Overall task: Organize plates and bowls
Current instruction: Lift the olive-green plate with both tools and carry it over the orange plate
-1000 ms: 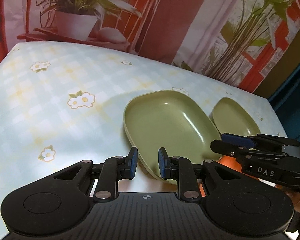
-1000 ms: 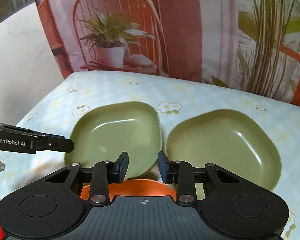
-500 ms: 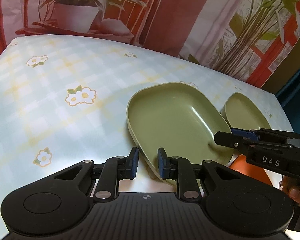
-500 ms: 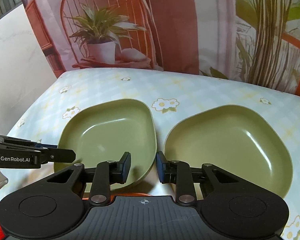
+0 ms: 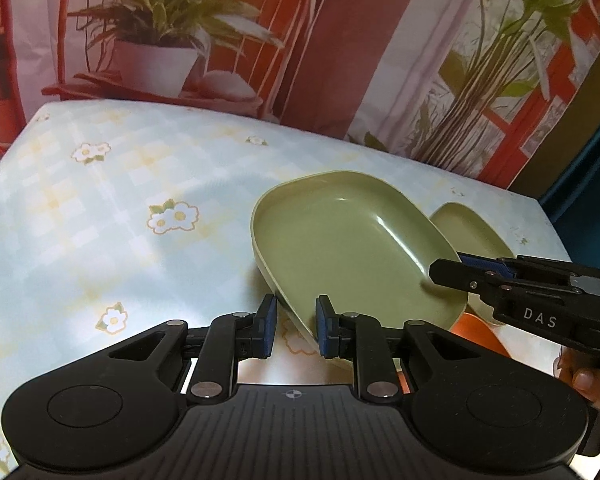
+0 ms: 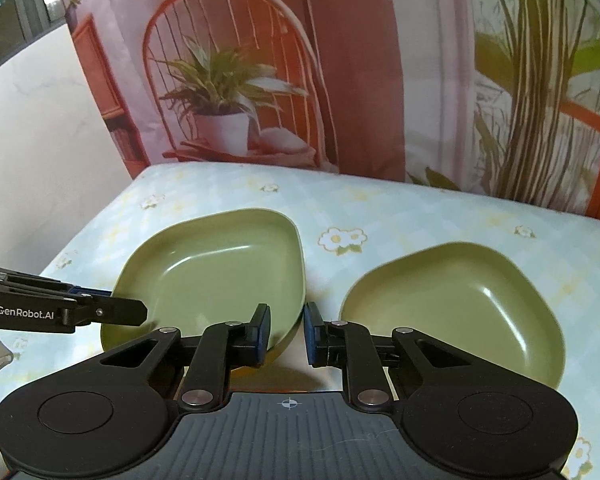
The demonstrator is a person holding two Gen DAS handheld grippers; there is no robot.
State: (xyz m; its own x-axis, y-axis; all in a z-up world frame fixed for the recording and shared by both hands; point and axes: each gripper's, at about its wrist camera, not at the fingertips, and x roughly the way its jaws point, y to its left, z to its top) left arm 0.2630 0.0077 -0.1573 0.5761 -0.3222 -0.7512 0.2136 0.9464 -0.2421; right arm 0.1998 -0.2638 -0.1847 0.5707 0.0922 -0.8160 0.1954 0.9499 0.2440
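While both claws hang with their blue pads parted and nothing between them, no dish has been picked up. The left gripper (image 5: 293, 330) has the near-left rim of one green dish (image 5: 352, 248) passing between its open fingers, neither pad visibly touching it. The right gripper (image 6: 286, 334) straddles that dish's near-right corner (image 6: 220, 276) in the same loose way, its jaws apart and empty.

Beyond them, the second green dish (image 6: 456, 312) sits to the right on the flowered tablecloth (image 5: 100, 220), just beside the first but apart from it. An orange dish (image 5: 478, 332) shows partly at the near edge, below the right claw.

By my reading the sorting has barely started: the two green dishes lie side by side, unstacked, and stacking one into the other remains, along with placing the orange piece.
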